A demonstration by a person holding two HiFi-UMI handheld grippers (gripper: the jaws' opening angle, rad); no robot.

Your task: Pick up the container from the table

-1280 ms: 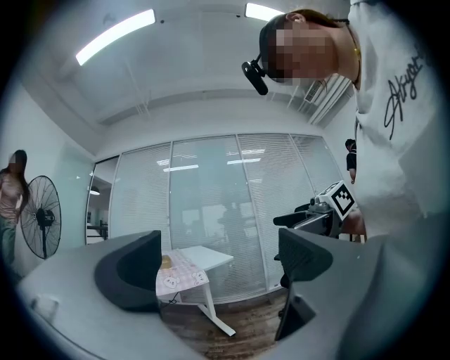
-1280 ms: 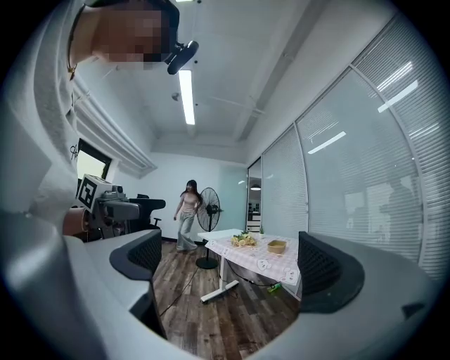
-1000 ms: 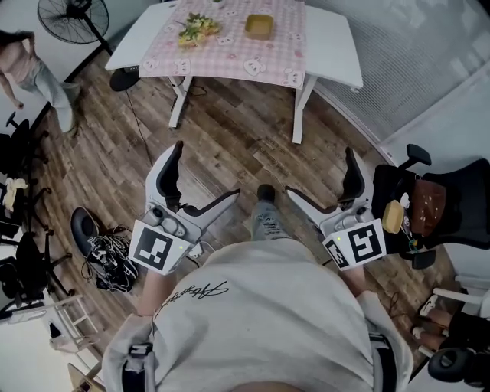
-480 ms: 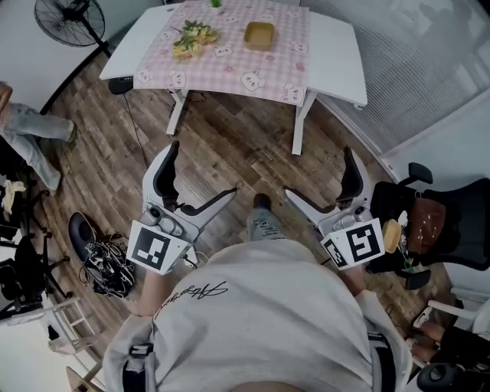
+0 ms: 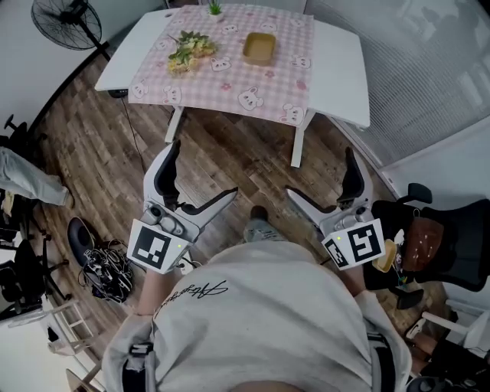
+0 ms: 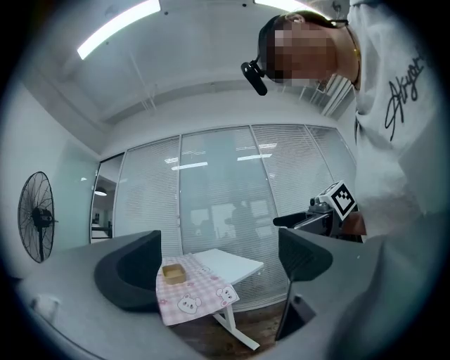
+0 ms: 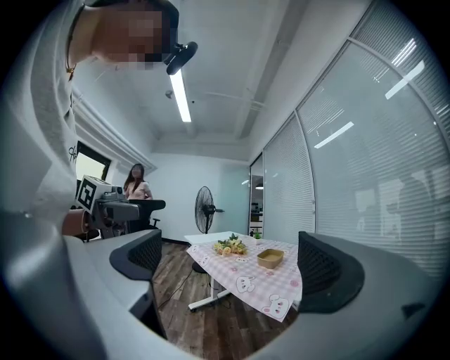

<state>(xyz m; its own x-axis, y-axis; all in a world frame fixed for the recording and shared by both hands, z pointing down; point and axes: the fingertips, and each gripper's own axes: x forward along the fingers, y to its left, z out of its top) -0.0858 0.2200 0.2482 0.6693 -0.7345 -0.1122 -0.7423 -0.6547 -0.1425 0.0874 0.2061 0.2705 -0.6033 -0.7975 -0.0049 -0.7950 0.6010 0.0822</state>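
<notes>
A small tan container [image 5: 259, 47] sits on the pink checked cloth of a white table [image 5: 341, 61] well ahead of me. It also shows in the left gripper view as the container [image 6: 173, 272] and in the right gripper view as the container [image 7: 270, 258]. My left gripper [image 5: 197, 178] and right gripper [image 5: 320, 181] are both open, held over the wooden floor far short of the table. Nothing is between either pair of jaws.
A bunch of flowers [image 5: 184, 48] lies on the cloth left of the container. A standing fan [image 5: 63, 17] is at the far left. A black office chair [image 5: 429, 245] with items stands at my right, cables and a bag [image 5: 99, 256] at my left.
I have moved forward, so the table sits lower and nearer in the head view. The person at the left has walked further away. Both grippers keep their pose.
</notes>
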